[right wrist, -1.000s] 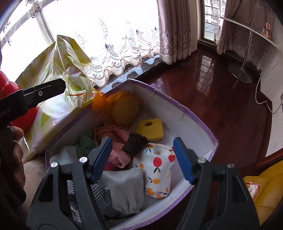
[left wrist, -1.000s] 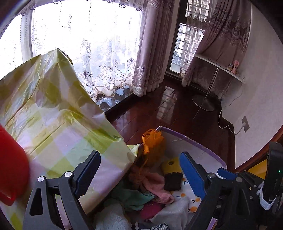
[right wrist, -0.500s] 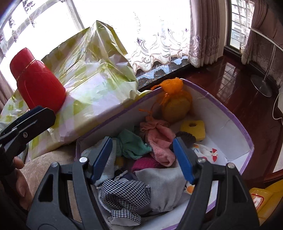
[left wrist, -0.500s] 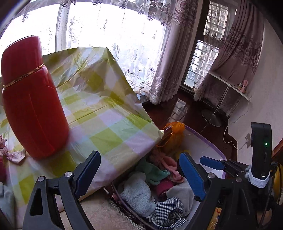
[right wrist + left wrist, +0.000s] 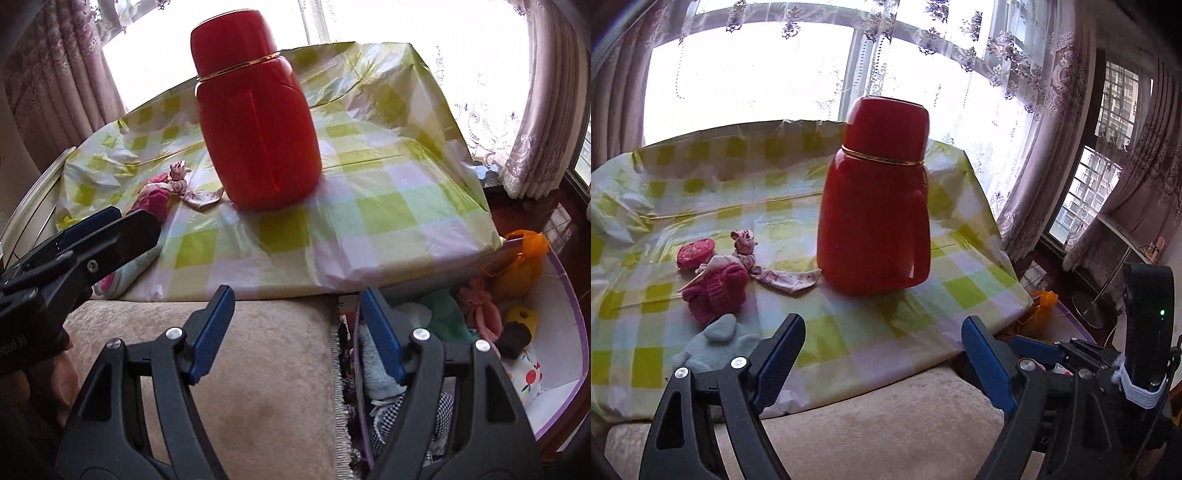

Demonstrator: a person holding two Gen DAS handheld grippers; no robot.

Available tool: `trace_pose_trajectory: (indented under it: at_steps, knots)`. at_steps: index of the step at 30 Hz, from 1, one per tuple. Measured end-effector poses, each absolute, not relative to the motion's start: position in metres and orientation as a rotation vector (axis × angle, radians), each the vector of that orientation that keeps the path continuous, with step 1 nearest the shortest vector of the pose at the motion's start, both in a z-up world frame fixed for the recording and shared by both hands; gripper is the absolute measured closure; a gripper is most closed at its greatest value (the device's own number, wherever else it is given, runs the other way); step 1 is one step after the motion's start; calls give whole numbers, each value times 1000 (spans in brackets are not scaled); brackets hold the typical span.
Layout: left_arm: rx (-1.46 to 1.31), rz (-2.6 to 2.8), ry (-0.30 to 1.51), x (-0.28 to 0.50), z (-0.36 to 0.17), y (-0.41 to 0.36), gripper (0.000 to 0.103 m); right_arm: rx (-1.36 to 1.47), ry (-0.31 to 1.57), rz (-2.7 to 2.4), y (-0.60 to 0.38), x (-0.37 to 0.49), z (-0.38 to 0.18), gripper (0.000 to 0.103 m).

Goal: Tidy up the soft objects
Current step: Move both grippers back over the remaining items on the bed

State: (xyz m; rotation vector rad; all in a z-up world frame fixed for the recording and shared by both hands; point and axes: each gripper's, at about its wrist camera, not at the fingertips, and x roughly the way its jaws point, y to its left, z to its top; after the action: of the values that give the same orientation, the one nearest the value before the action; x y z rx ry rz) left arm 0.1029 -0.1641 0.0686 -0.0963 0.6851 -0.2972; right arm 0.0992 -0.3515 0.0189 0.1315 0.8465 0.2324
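Soft objects split between two places right now. Packed into the purple-rimmed box (image 5: 576, 295) off the tabletop's right edge: orange pouch (image 5: 526, 243), pink cloth (image 5: 480, 306), green cloth (image 5: 443, 314), checked cloth (image 5: 388, 417), fruit-print piece (image 5: 532, 373). So a good share looks sorted. Left out on the checked cover of the tabletop (image 5: 960, 291), near its front-left corner: magenta knit piece (image 5: 714, 291), floral scrunchie (image 5: 744, 242) with a trailing strip of fabric, pale blue plush (image 5: 714, 341) right at the front edge. Red flask (image 5: 875, 218) upright mid-tabletop, just beside those, hard and likely not part of the job. Left hand-held gripper (image 5: 882, 354) spread wide, jaws just closing slightly, nothing between them, aimed toward the leftovers. Right hand-held gripper (image 5: 297, 332) spread moderately wide, empty too, over the beige cushion (image 5: 258, 387) beside the box. Judging from this: three or so pieces left to collect.
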Motion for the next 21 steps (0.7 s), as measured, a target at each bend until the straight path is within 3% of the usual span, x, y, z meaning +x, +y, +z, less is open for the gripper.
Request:
trace_pose_trajectory:
  at_steps: [13, 16, 21]
  knots:
    - [-222, -31, 754, 89, 49, -33, 19, -40, 861, 309, -273, 116, 18, 29]
    - [-233, 6, 777, 86, 43, -12, 20, -59, 857, 317, -262, 117, 18, 18]
    - [-284, 15, 837, 88, 29, 15, 20, -93, 859, 320, -248, 123, 17, 16]
